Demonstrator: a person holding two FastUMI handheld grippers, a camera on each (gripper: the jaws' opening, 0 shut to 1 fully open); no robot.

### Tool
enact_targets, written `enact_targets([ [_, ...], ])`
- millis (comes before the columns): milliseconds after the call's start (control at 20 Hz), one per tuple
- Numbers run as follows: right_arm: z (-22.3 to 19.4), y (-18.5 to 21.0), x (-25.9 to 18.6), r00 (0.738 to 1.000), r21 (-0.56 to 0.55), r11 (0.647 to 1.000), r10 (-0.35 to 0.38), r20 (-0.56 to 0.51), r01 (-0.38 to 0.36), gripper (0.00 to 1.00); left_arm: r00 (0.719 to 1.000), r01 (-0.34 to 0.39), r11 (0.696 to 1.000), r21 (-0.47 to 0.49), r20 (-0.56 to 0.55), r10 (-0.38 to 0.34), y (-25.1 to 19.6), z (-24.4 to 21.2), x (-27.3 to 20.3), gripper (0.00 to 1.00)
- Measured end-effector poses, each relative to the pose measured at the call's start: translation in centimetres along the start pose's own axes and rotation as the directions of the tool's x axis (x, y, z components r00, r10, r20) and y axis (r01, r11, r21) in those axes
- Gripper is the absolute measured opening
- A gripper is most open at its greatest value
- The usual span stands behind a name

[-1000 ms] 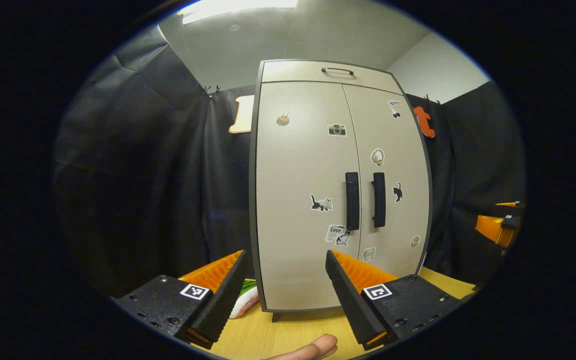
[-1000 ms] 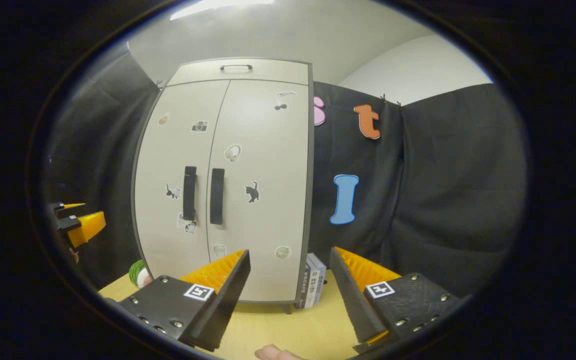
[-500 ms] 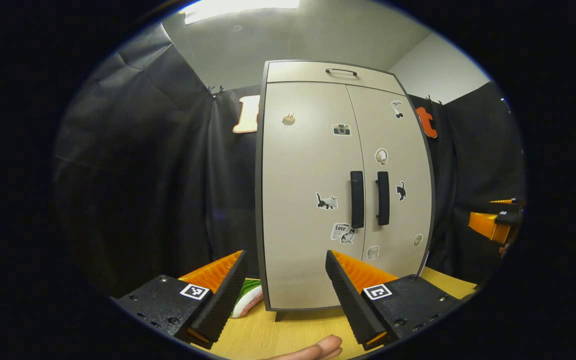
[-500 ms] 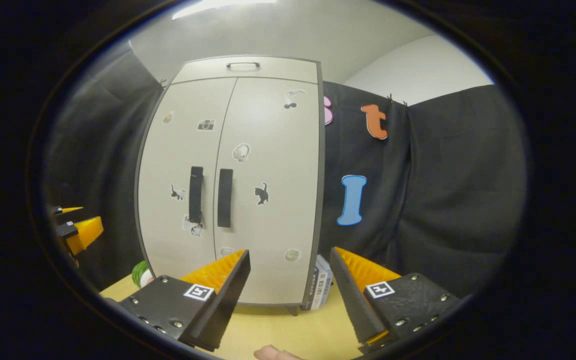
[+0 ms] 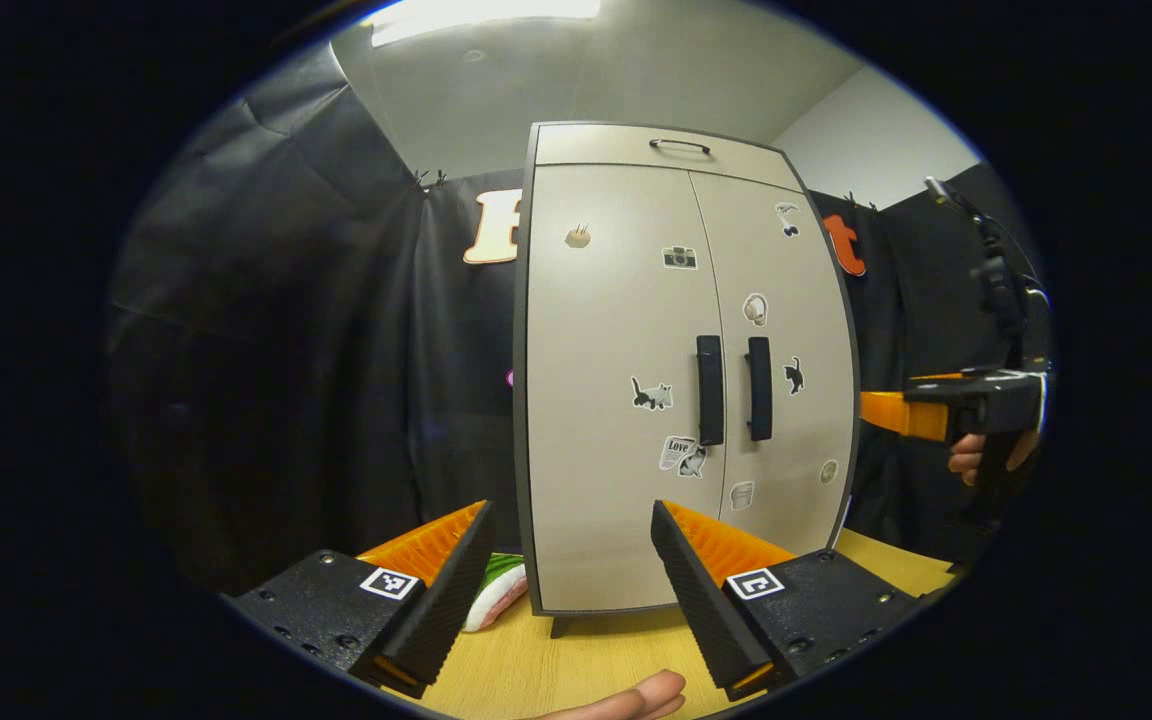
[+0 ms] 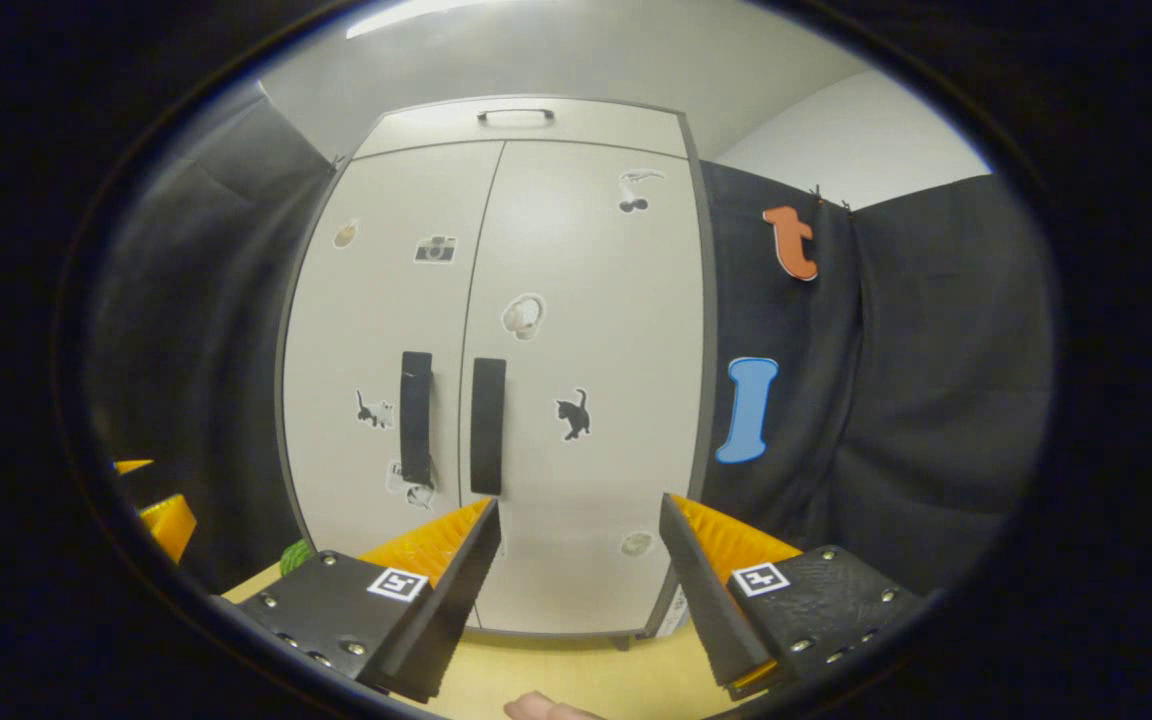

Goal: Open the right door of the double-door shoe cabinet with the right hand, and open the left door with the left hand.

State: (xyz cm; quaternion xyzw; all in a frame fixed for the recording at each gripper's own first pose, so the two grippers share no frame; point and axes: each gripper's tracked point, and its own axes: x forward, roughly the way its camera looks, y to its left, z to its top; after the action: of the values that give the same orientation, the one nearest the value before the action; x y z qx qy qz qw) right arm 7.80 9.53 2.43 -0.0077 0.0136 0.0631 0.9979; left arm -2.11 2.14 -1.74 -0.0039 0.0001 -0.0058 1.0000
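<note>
A beige double-door shoe cabinet (image 5: 616, 400) (image 6: 576, 330) with stickers stands on a wooden table, both doors closed. Two black vertical handles sit side by side at the middle: the left door's handle (image 5: 709, 390) (image 6: 416, 418) and the right door's handle (image 5: 758, 388) (image 6: 487, 426). My left gripper (image 5: 572, 520) is open, well short of the cabinet, in front of the left door's lower part. My right gripper (image 6: 579, 515) is open, closer in, in front of the right door's lower part, with the right handle up and to its left. In the left gripper view the right gripper (image 5: 946, 410) shows off to the right in a hand.
The wooden table (image 5: 596, 660) (image 6: 586, 675) runs under the cabinet. A green and pink object (image 5: 494, 590) lies left of the cabinet's foot. Black cloth walls enclose the booth on both sides. A fingertip (image 5: 636, 695) shows at the bottom edge.
The right gripper has moved forward and leftward toward the cabinet, which looms larger in its view. In the left gripper view it has risen and come further in. The left gripper barely moved.
</note>
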Motion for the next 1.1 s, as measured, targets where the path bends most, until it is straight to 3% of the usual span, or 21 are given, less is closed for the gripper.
enact_targets([
  [350, 1.3, 3.8, 6.5, 0.999, 0.022, 0.999, 0.047, 0.023, -0.048, 0.93, 1.0, -0.012, 1.0, -0.005, 0.009, 0.012, 0.8, -0.5, -0.9, 0.96],
  [400, 1.4, 4.1, 7.3, 0.999, 0.02, 0.999, 0.047, 0.028, -0.047, 0.97, 1.0, -0.015, 1.0, -0.008, 0.013, 0.015, 1.0, -0.5, -1.1, 0.96],
  [500, 1.6, 4.9, 8.6, 0.997, 0.038, 0.998, 0.058, 0.043, -0.059, 0.93, 0.999, -0.031, 0.999, -0.01, 0.017, 0.031, 1.5, -0.8, -1.3, 0.96],
  [700, 1.5, 6.8, 11.4, 0.995, 0.063, 0.993, 0.094, 0.033, -0.096, 0.95, 1.0, -0.009, 1.0, -0.009, 0.005, 0.009, 1.2, -1.3, -1.9, 0.96],
  [850, 1.6, 7.0, 13.6, 0.998, 0.039, 0.997, 0.059, 0.024, -0.059, 0.95, 1.0, 0.005, 1.0, -0.004, -0.006, -0.005, 1.0, -1.5, -2.2, 0.93],
  [1000, 1.1, 7.2, 15.2, 0.999, 0.064, 0.997, 0.042, -0.001, -0.042, 0.92, 1.0, -0.014, 1.0, -0.008, -0.005, 0.014, 1.6, -1.6, -2.5, 0.96],
  [1050, 0.7, 7.4, 15.4, 0.999, 0.089, 0.995, 0.048, -0.026, -0.045, 0.87, 1.0, -0.017, 1.0, -0.012, -0.002, 0.017, 1.8, -1.5, -2.7, 0.96],
  [1100, 0.4, 7.9, 15.7, 0.997, 0.116, 0.992, 0.062, -0.051, -0.056, 0.7, 1.0, -0.017, 1.0, -0.009, 0.001, 0.017, 1.8, -1.4, -2.8, 0.96],
])
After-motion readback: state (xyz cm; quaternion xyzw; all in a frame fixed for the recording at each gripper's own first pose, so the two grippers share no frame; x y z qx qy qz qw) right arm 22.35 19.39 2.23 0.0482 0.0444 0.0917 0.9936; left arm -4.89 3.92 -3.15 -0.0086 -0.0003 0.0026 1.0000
